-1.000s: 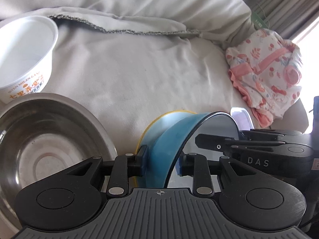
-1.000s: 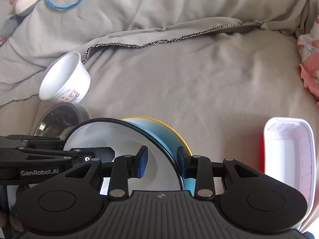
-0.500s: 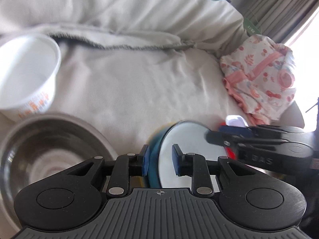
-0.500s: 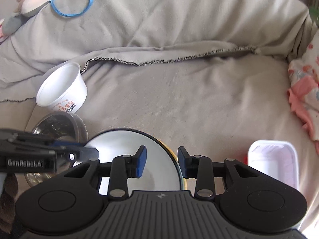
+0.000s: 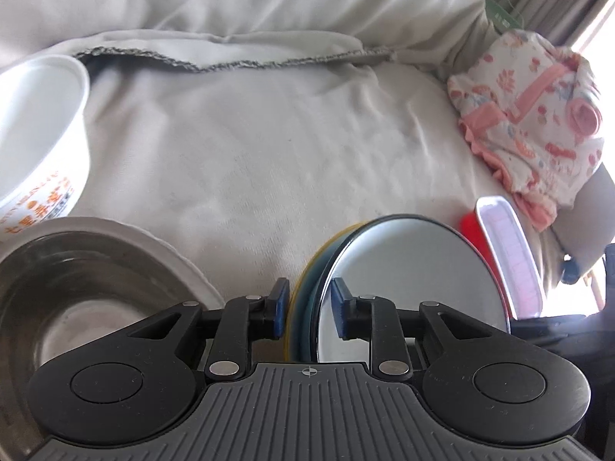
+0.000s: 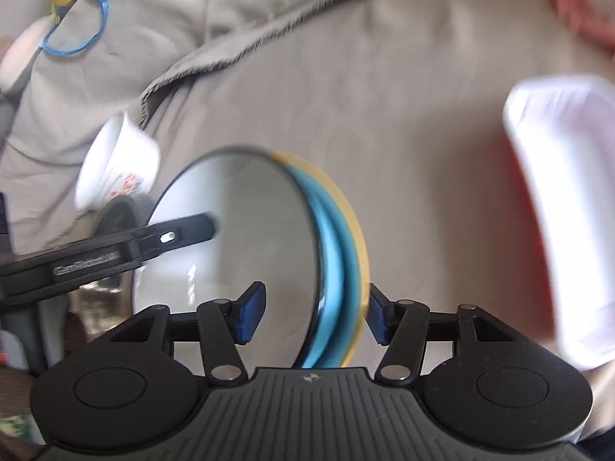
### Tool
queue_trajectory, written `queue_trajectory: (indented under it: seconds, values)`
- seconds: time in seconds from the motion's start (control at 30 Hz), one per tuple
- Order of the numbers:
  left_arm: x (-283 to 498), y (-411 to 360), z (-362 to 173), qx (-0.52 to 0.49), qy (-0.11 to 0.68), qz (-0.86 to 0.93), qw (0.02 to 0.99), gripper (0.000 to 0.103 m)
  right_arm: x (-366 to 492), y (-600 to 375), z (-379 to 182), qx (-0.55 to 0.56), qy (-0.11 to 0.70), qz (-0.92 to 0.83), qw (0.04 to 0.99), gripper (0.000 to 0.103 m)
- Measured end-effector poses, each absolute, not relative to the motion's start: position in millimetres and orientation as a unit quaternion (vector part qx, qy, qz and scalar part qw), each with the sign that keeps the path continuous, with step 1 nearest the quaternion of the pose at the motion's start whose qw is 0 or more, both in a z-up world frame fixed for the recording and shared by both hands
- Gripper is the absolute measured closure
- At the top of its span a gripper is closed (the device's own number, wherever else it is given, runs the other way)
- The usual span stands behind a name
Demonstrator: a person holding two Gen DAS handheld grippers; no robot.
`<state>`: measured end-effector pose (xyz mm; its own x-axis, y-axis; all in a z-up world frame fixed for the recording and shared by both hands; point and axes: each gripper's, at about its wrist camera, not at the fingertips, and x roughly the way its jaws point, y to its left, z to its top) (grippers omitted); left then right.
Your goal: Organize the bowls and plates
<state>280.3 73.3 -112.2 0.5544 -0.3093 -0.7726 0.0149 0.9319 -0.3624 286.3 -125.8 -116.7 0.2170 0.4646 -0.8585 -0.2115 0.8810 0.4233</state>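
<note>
Since earlier, plates (image 5: 415,272) stand steeper on edge, left hand-held gripper (image 5: 307,307) pinching them, right hand-held gripper's (image 6: 313,317) jaws opening.

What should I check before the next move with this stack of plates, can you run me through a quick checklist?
1. Plates nested: white plate sits on the blue plate with a yellow rim beneath. Ok.
2. Left hand-held gripper on the stack edge: the edge is between its pads, which sit close, but contact is unclear. Cannot tell.
3. Right hand-held gripper: its jaws are opening, pads clear of the stack edge between them. Ok if release is meant.
4. Stack fully resting on the grey blanket: underside hidden. Cannot tell.
5. Steel bowl and white paper bowl beside the stack: apart from it. Ok.
6. White tray on the other side: close by. Cannot tell whether it touches.
</note>
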Motion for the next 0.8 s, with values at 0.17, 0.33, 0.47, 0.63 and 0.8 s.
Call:
queue_trajectory:
  seconds: [0.17,0.33,0.47,0.63,0.8]
  values:
    - [277,74,-113,-0.16,0.456,-0.09,0.871,0.072,279,-114,-121,0.096,0.58,0.211,0.78,0.05]
    - [277,76,-113,-0.162,0.454,-0.09,0.871,0.072,295,-111,-121,0.086,0.569,0.216,0.789,0.051]
    - [272,82,-102,-0.18,0.454,-0.087,0.868,0.072,297,-111,-122,0.064,0.565,0.215,0.794,0.052]
    - [251,126,-44,-0.253,0.391,-0.11,0.878,0.079,295,-113,-64,-0.009,0.489,0.218,0.845,0.053]
    - [244,184,13,-0.234,0.285,-0.008,0.929,0.074,306,-74,-1,-0.076,0.42,0.222,0.877,0.045]
